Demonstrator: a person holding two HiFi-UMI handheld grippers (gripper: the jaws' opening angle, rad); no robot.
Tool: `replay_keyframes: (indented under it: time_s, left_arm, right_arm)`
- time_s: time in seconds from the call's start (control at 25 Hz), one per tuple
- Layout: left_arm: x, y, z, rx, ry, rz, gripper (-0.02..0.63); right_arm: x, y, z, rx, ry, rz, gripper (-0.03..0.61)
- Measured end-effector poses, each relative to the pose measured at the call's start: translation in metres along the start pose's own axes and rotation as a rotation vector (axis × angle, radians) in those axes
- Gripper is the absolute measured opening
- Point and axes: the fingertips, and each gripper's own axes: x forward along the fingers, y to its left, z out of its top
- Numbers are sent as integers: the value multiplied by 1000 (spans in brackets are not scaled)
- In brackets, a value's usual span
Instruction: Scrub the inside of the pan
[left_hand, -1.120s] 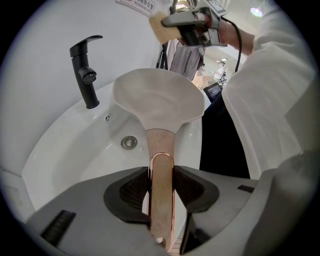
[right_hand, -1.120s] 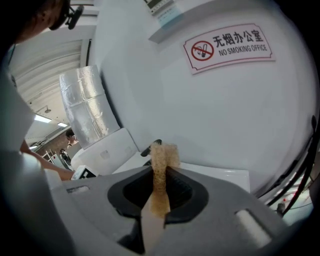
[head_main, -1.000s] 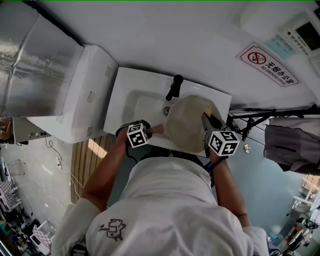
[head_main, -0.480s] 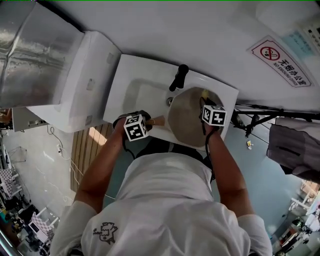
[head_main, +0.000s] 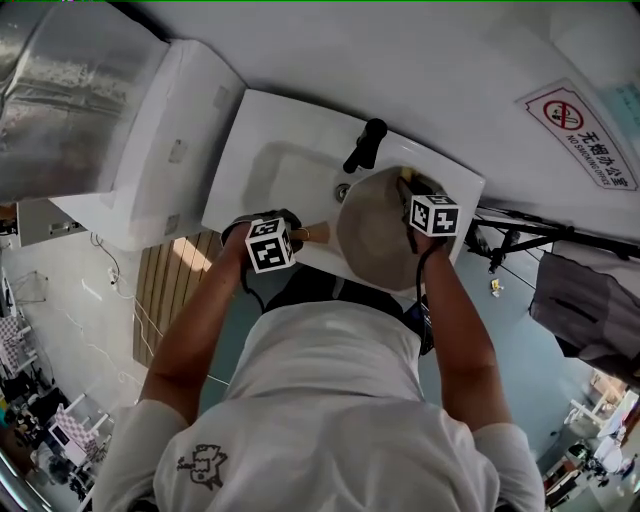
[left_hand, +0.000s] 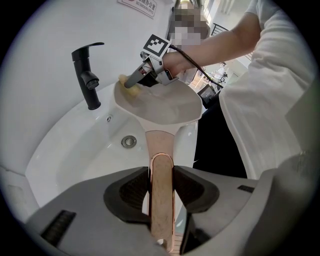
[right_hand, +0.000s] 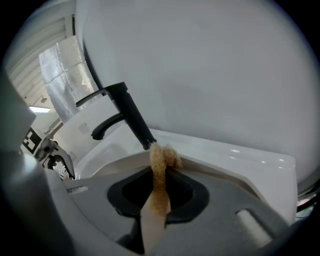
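Note:
A beige pan hangs tilted over the white sink, its wooden handle clamped between the pads of my left gripper. In the head view my left gripper is at the pan's left. My right gripper is shut on a yellow-brown sponge. The sponge is down at the pan's far rim beside the tap; I cannot tell whether it touches the inner wall. The pan shows a plain, pale inside.
A black tap stands at the back of the sink, right behind the pan; the tap is close in front of the sponge. The drain lies below the pan. A white wall rises behind; a white cabinet is at the left.
My right gripper has come down with the sponge from above the pan's near right side to its far rim by the tap. Left gripper and pan have stayed put.

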Motion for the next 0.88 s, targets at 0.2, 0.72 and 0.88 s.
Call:
replay_keyframes:
  time_s: [0.2, 0.72, 0.88]
  left_arm:
    - [3, 1, 0, -5, 5, -2, 156]
    - [2, -3, 0, -10, -3, 7, 156]
    - [1, -1, 0, -2, 3, 14, 156]
  right_arm:
    - [15, 26, 7, -11, -6, 127, 69]
    - [28, 110, -23, -21, 87, 408, 69]
    - [27, 130, -28, -15, 102, 463, 74]
